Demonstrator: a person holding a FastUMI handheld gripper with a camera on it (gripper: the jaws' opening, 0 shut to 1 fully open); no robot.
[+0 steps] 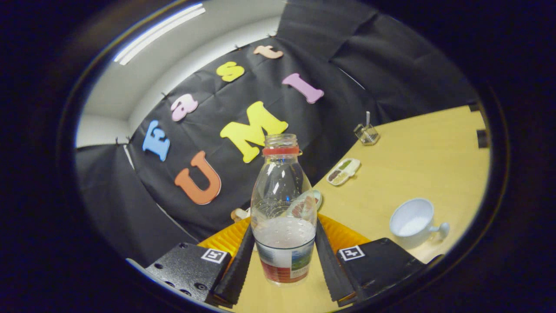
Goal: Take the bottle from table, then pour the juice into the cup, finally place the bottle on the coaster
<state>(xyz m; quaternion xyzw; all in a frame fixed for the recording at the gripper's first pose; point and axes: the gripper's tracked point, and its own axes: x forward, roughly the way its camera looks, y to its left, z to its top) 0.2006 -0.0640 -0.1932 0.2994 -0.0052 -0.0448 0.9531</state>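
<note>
Gripper view: claw clamped on bottle — both fingers pressing its sides; cup right, apart.

white cup, red-collared clear bottle

Open tabletop around cup

We see the bottle between our jaws, both fingers against its sides, its base off the table. The coaster lies just behind it. The cup stands on the table to the right. Beyond it sit a small tray and, farther back, a holder.
</note>
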